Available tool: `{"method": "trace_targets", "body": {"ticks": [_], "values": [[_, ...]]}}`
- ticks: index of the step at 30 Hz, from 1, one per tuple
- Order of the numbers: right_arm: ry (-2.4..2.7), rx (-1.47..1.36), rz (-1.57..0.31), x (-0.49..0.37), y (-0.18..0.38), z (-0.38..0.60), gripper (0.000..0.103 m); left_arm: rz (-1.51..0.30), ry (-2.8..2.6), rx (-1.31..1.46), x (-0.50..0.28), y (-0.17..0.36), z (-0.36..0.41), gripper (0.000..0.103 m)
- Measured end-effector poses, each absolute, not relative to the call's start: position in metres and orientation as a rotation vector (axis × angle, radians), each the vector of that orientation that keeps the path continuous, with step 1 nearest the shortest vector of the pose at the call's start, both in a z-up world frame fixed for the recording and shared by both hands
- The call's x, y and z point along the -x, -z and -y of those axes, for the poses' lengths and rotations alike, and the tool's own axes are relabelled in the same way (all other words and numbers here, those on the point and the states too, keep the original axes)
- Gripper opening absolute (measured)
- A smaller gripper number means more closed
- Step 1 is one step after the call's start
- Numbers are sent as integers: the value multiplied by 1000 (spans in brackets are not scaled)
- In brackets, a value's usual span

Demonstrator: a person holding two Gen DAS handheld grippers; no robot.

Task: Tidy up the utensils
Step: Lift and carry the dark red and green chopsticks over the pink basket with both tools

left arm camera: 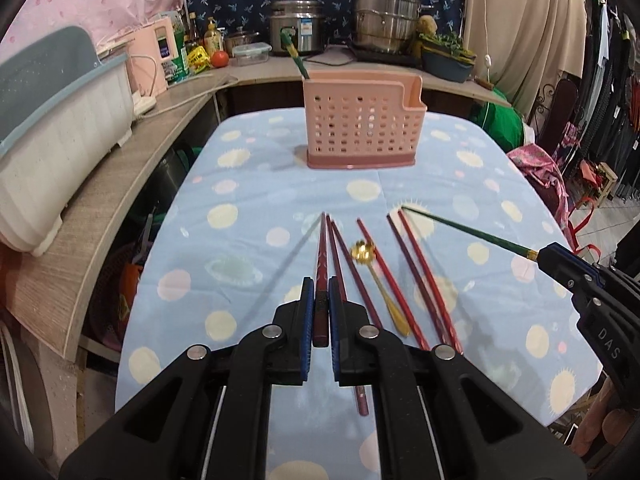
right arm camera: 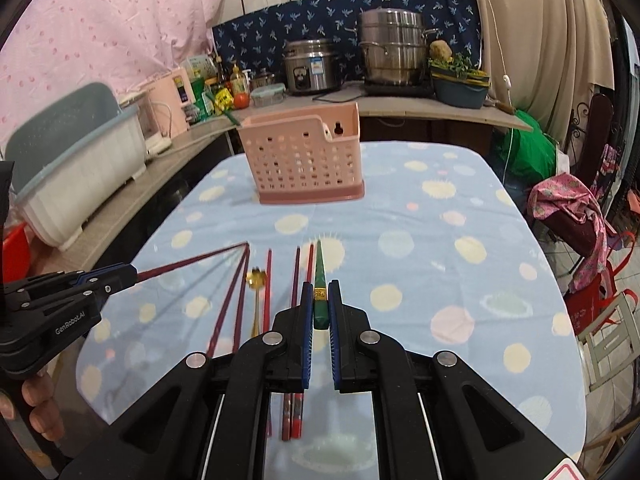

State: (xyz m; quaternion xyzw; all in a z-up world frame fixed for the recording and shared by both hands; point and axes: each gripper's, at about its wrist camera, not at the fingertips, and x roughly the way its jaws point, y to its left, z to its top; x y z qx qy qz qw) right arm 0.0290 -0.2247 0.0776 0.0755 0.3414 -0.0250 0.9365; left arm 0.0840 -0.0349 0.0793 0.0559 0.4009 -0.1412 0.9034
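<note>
A pink perforated utensil holder (left arm camera: 362,120) stands at the far middle of the table, also in the right wrist view (right arm camera: 306,160); one green chopstick (left arm camera: 295,58) stands in it. My left gripper (left arm camera: 321,292) is shut on a dark red chopstick (left arm camera: 322,248), raised above the cloth. My right gripper (right arm camera: 320,294) is shut on a green chopstick (right arm camera: 319,270), also seen from the left (left arm camera: 460,229). Several red chopsticks (left arm camera: 416,268) and a gold spoon (left arm camera: 362,251) lie on the cloth between the grippers.
The table has a blue spotted cloth (left arm camera: 280,184). A wooden counter (left arm camera: 120,168) on the left holds a white dish rack (left arm camera: 60,120). Pots (left arm camera: 384,16), bottles and a planter stand at the back. Bags and a chair (right arm camera: 572,208) are at the right.
</note>
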Motion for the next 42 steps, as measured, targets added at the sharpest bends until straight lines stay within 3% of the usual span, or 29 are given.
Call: {"method": "trace_targets", "body": {"ticks": [31, 42], "values": [[-33, -271, -300, -197, -267, 289, 7, -407, 331, 64, -248, -309, 79, 7], [-30, -304, -314, -271, -266, 298, 7, -388, 287, 40, -307, -310, 104, 7]]}}
